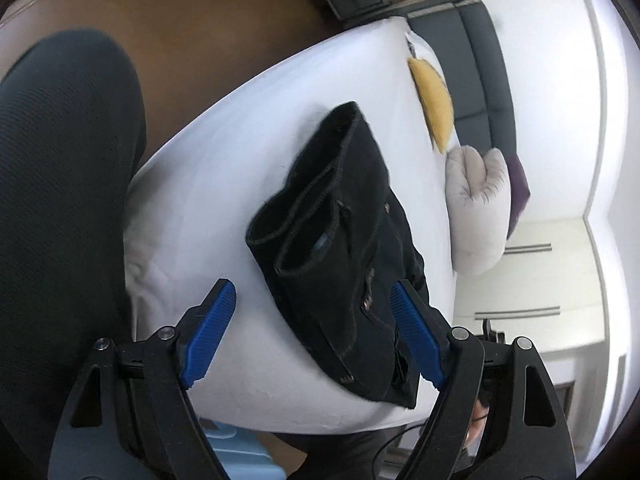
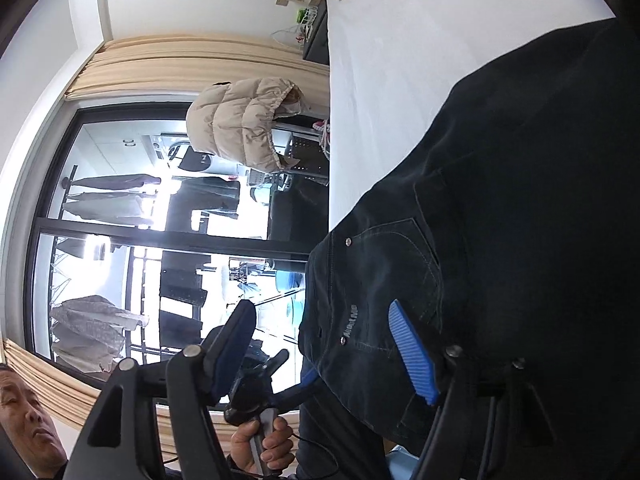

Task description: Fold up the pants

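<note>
Both tools, the left tool and right tool, are spread wide, pinching nothing, beside the folded black denim pants on the white bed.

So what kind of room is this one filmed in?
Most likely a home bedroom: pants folded on a white bed, pillow beside a padded headboard, clothes drying behind a curtained glass door.

Daylight everywhere, pretty bright. In the right wrist view the big window is totally blown out, so stuff hanging in front of it goes to silhouette. The black pants are basically a dark blob in both views, with only the stitching readable. The white bed sheet looks slightly overexposed. Heavy fisheye bending, dark vignette corners, and some motion smear toward the edges.
</note>
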Available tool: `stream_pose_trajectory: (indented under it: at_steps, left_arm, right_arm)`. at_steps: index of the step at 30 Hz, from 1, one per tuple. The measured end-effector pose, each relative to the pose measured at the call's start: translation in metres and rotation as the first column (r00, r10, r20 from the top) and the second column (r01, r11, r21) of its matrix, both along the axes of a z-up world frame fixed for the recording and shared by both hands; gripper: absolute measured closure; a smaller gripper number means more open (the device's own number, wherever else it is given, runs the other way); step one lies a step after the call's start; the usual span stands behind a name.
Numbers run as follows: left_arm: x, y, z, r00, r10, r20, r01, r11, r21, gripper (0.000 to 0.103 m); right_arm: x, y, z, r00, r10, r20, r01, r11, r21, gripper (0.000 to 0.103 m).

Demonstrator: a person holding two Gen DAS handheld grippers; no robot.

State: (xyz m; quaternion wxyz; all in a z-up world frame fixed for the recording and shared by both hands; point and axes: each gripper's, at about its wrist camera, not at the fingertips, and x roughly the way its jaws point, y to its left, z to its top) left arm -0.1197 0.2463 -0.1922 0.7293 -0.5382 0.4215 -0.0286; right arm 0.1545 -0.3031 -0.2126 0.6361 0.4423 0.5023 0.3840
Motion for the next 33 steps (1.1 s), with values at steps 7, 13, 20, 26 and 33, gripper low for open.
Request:
stream_pose_trajectory:
  at_steps: [7,13,20,26,33]
  left_arm:
    - [0.016,0.009,-0.016,0.999,0.044,0.012,-0.043,0.996,-0.074,0.026]
    - [0.04,0.0,-0.025,1.0,0.018,0.005,-0.017,0.994,-0.111,0.072]
    - [0.06,-0.018,-0.016,1.0,-0.021,0.017,0.021,0.999,-0.042,0.085]
    - [0.081,-0.047,0.035,0.988,-0.107,0.11,0.093,0.988,0.125,0.088]
    - [0.109,-0.114,0.094,0.933,-0.299,0.2,0.226,0.92,0.32,0.088]
  right_arm:
    - [0.0,0.003,-0.015,0.999,0.017,-0.04,-0.018,0.999,-0.033,0.03]
    - [0.008,0.006,-0.021,0.997,0.04,-0.065,-0.045,0.997,-0.069,0.03]
    - [0.01,0.021,-0.034,0.991,0.084,-0.101,-0.102,0.977,-0.188,0.03]
    - [0.002,0.02,-0.032,0.996,0.076,-0.047,-0.085,0.974,-0.209,0.028]
    - [0.003,0.001,-0.019,0.998,0.006,-0.07,-0.018,0.985,-0.173,0.027]
